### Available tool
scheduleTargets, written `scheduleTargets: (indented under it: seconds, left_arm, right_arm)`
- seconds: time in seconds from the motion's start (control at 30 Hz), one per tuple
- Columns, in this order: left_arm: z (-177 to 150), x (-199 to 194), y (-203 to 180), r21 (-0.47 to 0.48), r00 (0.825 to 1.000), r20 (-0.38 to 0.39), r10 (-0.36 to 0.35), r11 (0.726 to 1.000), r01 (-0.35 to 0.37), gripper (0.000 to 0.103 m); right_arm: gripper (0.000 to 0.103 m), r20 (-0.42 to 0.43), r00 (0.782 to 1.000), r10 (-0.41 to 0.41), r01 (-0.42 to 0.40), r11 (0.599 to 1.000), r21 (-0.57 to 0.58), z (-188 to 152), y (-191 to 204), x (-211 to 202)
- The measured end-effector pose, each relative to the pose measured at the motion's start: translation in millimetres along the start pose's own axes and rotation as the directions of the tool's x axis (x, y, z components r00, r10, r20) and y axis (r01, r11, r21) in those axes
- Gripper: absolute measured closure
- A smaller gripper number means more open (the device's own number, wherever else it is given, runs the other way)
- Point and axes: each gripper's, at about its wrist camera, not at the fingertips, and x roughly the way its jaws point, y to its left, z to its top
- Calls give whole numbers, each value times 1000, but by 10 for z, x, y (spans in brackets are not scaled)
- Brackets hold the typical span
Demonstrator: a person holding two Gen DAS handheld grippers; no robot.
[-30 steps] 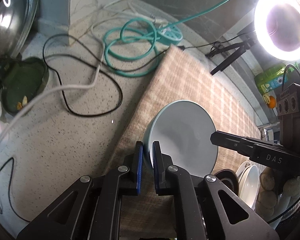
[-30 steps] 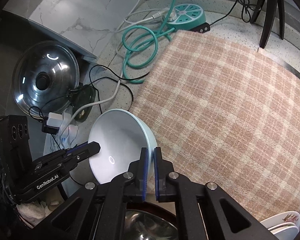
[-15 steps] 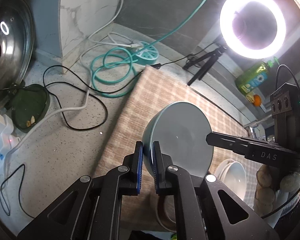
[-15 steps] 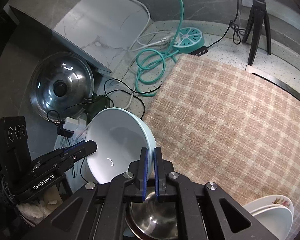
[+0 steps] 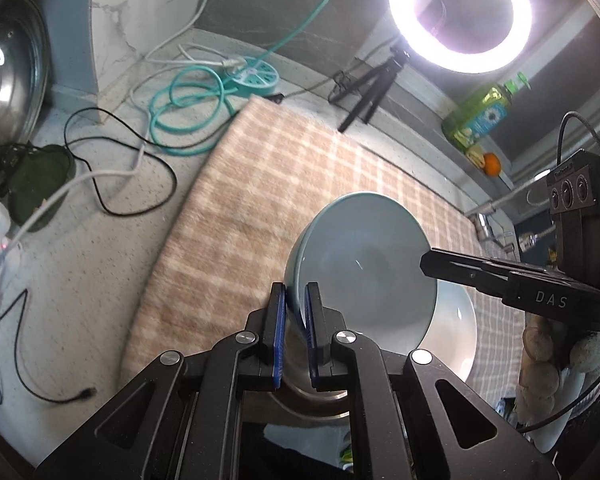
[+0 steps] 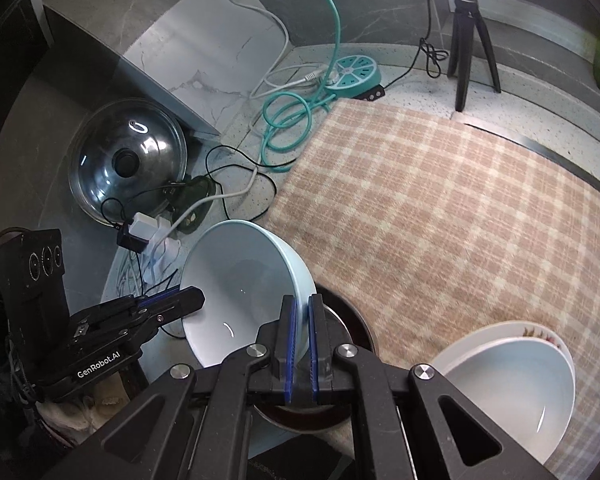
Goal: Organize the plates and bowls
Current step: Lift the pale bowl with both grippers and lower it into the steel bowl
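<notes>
A pale blue bowl (image 5: 364, 264) hangs tilted in the air over the plaid cloth (image 5: 268, 184), gripped on opposite sides of its rim. My left gripper (image 5: 296, 312) is shut on the near rim in the left wrist view, with the right gripper (image 5: 428, 260) pinching the far side. In the right wrist view my right gripper (image 6: 303, 308) is shut on the bowl (image 6: 240, 288), and the left gripper (image 6: 196, 298) pinches the other edge. Below lie a dark-rimmed metal bowl (image 6: 352, 316) and a white bowl (image 6: 508, 380) set in a flowered plate (image 6: 540, 332).
A teal power strip (image 6: 354, 74) with coiled cable, loose black and white cords, and a glass pot lid (image 6: 126, 160) lie left of the cloth. A tripod (image 6: 470, 36) with ring light (image 5: 460, 16), a green bottle (image 5: 480, 116) and an orange (image 5: 492, 164) stand at the back.
Both grippers have risen together with the bowl held between them. The cloth looks farther away, and the metal bowl and white bowl stack have come into view underneath.
</notes>
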Motion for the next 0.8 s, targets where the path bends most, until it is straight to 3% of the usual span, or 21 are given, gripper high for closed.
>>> scheduleTargets:
  seconds: [0.4,0.8]
  left_arm:
    - [-286,144,-126,19,998,-62,16,1000,-15,96]
    - [-353,249,-100,10,995,-94,27,1000,-26,96]
  right_arm:
    - [97,-47,999,-15,17,999,39,-359,-205,121]
    - [97,-77,997,-9,13,998,57,-449,-278,232]
